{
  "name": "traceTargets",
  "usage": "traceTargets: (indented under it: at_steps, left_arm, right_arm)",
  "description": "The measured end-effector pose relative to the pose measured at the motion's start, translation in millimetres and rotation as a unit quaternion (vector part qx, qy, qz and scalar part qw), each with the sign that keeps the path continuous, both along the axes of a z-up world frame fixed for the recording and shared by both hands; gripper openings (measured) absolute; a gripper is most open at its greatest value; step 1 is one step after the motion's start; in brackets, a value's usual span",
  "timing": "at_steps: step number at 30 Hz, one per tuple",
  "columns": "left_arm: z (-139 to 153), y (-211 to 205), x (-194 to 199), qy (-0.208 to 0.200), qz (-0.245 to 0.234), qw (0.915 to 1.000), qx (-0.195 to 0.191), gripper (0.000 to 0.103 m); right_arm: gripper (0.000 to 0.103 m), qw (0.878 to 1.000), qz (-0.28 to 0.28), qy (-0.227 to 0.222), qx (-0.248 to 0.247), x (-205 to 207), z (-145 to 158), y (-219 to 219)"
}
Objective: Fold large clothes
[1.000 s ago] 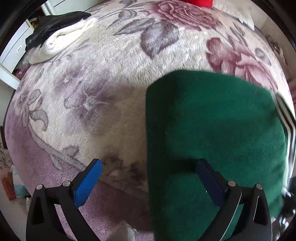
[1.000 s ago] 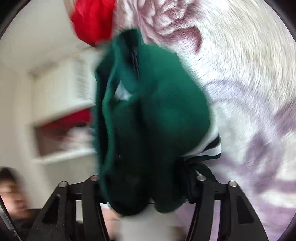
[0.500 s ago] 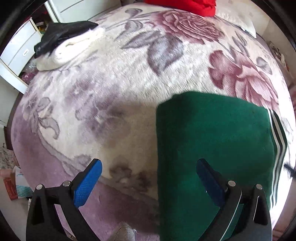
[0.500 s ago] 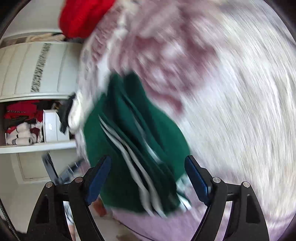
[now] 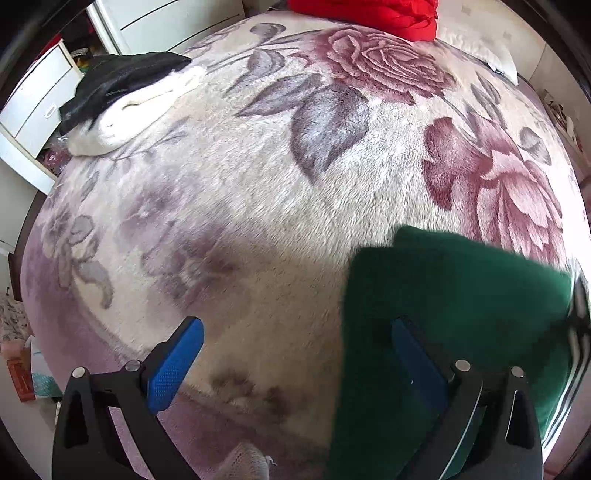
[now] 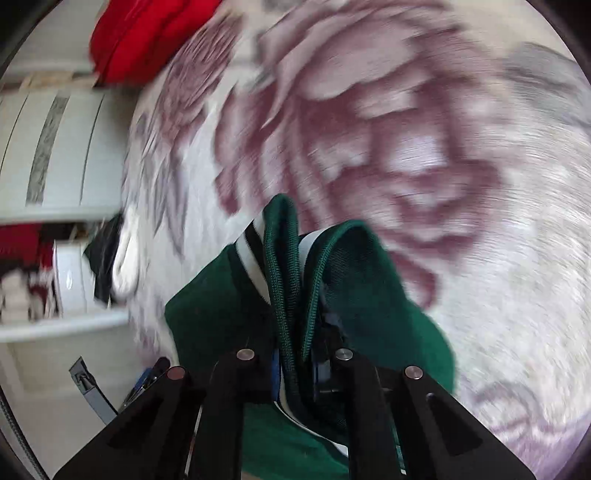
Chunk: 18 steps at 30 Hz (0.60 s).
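A folded dark green garment (image 5: pixel 454 314) with white and black striped trim lies on the floral blanket at the lower right of the left wrist view. My left gripper (image 5: pixel 295 354) is open and empty above the blanket, its right finger over the garment's left edge. In the blurred right wrist view, my right gripper (image 6: pixel 295 362) is shut on the green garment (image 6: pixel 221 317), pinching its zipper edge and striped trim between the pads.
The floral fleece blanket (image 5: pixel 258 184) covers the bed. A black and cream pile of clothes (image 5: pixel 122 99) lies at its far left. A red garment (image 5: pixel 365 14) lies at the far edge. White drawers (image 5: pixel 37 103) stand to the left, and shelves (image 6: pixel 44 258) beside the bed.
The right gripper opened, then closed again on the garment's zipper edge. The green garment has slid toward the lower right in the left wrist view. The left gripper stayed open.
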<state>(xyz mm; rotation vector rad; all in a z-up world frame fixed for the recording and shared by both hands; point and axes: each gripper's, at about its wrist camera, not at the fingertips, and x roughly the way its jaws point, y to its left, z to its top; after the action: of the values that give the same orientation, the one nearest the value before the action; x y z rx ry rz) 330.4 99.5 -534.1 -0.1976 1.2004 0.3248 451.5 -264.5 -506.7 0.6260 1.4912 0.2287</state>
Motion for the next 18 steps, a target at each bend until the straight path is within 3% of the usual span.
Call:
traceTargets:
  at_steps: [1, 3, 6, 8, 11, 13, 17, 18]
  left_arm:
    - [-6.1, 0.6, 10.1, 0.004, 0.001, 1.0, -0.009, 0.103]
    - [-18.7, 2.0, 28.5, 0.024, 0.001, 0.9997, -0.001, 0.103]
    - [-25.3, 9.7, 41.1, 0.036, -0.006, 0.9993, 0.006, 0.103]
    - [-20.2, 16.2, 37.6, 0.029, -0.008, 0.9995, 0.008, 0.103]
    - [-10.6, 20.8, 25.7, 0.018, -0.005, 0.9997, 0.018, 0.103]
    - [-6.7, 21.8, 19.4, 0.012, 0.0, 0.9998, 0.015, 0.103]
    - [1.8, 12.8, 12.3, 0.004, -0.003, 0.9993, 0.037, 0.103]
    - [4.2, 10.0, 11.0, 0.001, -0.007, 0.9989, 0.045, 0.103]
  right_arm:
    - [0.012, 1.0, 0.001, -0.002, -0.021, 2.4, -1.7, -2.2]
    - [0.015, 0.998, 0.008, 0.019, -0.061, 8.7, -32.7, -7.4]
    - [0.05, 0.993, 0.062, 0.063, -0.076, 28.3, -65.4, 4.4]
    - [0.057, 0.991, 0.075, 0.066, -0.087, 39.3, -55.1, 5.4]
    - [0.061, 0.991, 0.085, 0.019, -0.106, 47.1, -21.3, -2.9]
    - [0.073, 0.992, 0.09, -0.008, -0.093, 50.2, -1.6, -6.4]
    - [0.073, 0.99, 0.123, 0.009, -0.074, 57.3, -17.7, 15.5]
    - [0.072, 0.985, 0.137, 0.017, -0.101, 57.2, -25.9, 27.8]
